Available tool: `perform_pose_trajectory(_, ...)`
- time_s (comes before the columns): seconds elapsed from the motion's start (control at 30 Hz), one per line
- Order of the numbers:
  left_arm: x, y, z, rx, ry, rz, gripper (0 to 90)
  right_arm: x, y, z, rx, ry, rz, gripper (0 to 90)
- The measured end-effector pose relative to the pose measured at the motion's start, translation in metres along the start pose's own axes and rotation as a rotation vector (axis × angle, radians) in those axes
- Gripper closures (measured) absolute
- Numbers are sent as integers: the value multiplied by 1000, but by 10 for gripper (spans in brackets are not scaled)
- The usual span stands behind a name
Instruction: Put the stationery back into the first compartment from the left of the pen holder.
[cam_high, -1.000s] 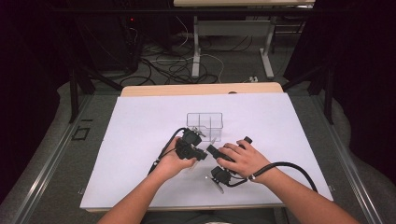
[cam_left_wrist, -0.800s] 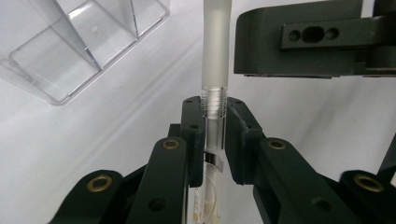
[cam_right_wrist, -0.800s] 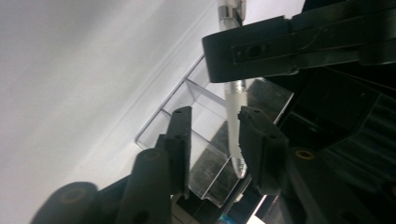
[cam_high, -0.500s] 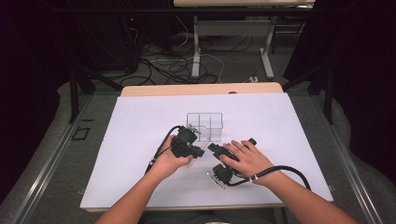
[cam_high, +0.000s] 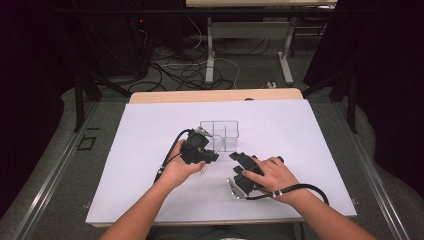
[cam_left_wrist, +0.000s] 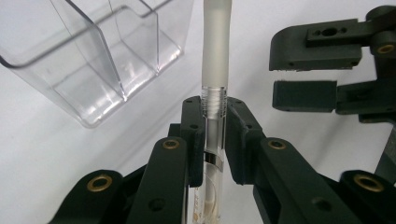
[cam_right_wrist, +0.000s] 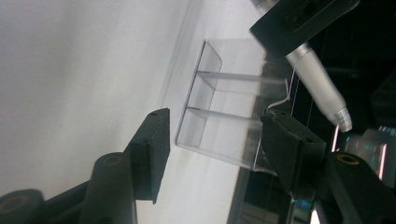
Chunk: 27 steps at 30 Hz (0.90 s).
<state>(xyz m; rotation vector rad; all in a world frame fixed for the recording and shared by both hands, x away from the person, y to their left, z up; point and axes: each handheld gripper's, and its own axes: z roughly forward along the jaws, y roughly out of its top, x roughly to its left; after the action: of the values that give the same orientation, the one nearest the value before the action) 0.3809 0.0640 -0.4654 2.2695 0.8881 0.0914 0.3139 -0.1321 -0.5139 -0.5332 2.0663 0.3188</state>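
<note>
A white sheet (cam_high: 150, 165) covers most of the table (cam_high: 215, 95), whose bare wooden edge shows at twelve o'clock in the high view. Near the sheet's centre stands a clear plastic organizer (cam_high: 220, 134) with open compartments; in the left gripper view its walls (cam_left_wrist: 93, 70) rise at ten o'clock, and in the right gripper view it (cam_right_wrist: 224, 121) sits between that gripper's two black jaws, farther off and untouched.

The person's forearms come in from six o'clock. The left gripper (cam_high: 199, 150) sits just at seven o'clock of the organizer, and the right gripper (cam_high: 245, 167) lies at about four o'clock from it, near the left one but apart.

The left gripper (cam_left_wrist: 215, 135) is clamped on a clear pen (cam_left_wrist: 215, 70): its pads press the transparent barrel from both sides just below the threaded collar, and the frosted white upper part stands out toward twelve o'clock, beside the organizer's near corner. The pen's frosted end (cam_right_wrist: 322, 93) shows at two o'clock in the right gripper view.

The right gripper (cam_right_wrist: 210, 140) has just been opening its jaws; they stand roughly half apart with nothing between the pads.
</note>
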Motion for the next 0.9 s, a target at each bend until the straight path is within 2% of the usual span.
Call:
perform_pose_trajectory(0.03, 1, 2, -2, 3, -2, 10, 792, 1, -1, 1, -1, -12, 26, 403)
perform_pose_trajectory(0.17, 4, 6, -8, -42, -5, -6, 793, 3, -5, 2, 12, -5, 140, 353)
perform_pose_trajectory(0.23, 6, 8, -9, -77, -13, -23, 793, 3, -6, 1, 19, 1, 223, 320)
perform_pose_trajectory(0.27, 8, 8, -9, -92, -15, -28, 793, 3, -8, 2, 1, 16, 269, 312)
perform_pose_trajectory(0.3, 9, 9, -10, -107, -12, -26, 793, 5, -8, 1, 13, 16, 331, 298)
perform_pose_trajectory(0.33, 10, 10, -10, -129, -12, -35, 793, 4, -9, 1, 6, 22, 365, 280)
perform_pose_trajectory(0.37, 11, 11, -11, -141, -14, -34, 793, 5, -9, 1, 10, 26, 419, 268)
perform_pose_trajectory(0.4, 13, 12, -12, -154, -15, -40, 793, 3, -11, 1, 8, 37, 431, 264)
perform_pose_trajectory(0.47, 14, 14, -14, -169, -14, -41, 793, 3, -14, 1, -1, 52, 513, 232)
perform_pose_trajectory(0.53, 16, 17, -17, -189, 2, -31, 793, 2, -16, 1, -4, 63, 575, 206)
perform_pose_trajectory(0.57, 16, 18, -18, -203, 5, -36, 793, 2, -17, 1, -9, 65, 591, 194)
perform_pose_trajectory(0.6, 17, 19, -19, -219, 7, -35, 792, 0, -17, -3, 55, 76, 605, 183)
perform_pose_trajectory(0.63, 17, 21, -21, -241, 10, -36, 792, 2, -20, 3, -44, 86, 657, 170)
perform_pose_trajectory(0.67, 18, 22, -22, -258, 12, -32, 793, -1, -19, -4, 67, 84, 663, 158)
perform_pose_trajectory(0.7, 19, 23, -23, -269, 24, -31, 792, 1, -23, 4, -48, 101, 714, 153)
perform_pose_trajectory(0.73, 20, 24, -24, -289, 31, -34, 792, -2, -21, -6, 107, 106, 719, 152)
perform_pose_trajectory(0.83, 23, 28, -28, -326, 50, -36, 792, -1, -28, -3, 63, 133, 817, 150)
perform_pose_trajectory(0.87, 25, 28, -29, -339, 51, -44, 792, 2, -31, 1, -22, 147, 878, 149)
perform_pose_trajectory(0.9, 26, 29, -30, -358, 54, -48, 792, 2, -33, 1, -41, 159, 919, 149)
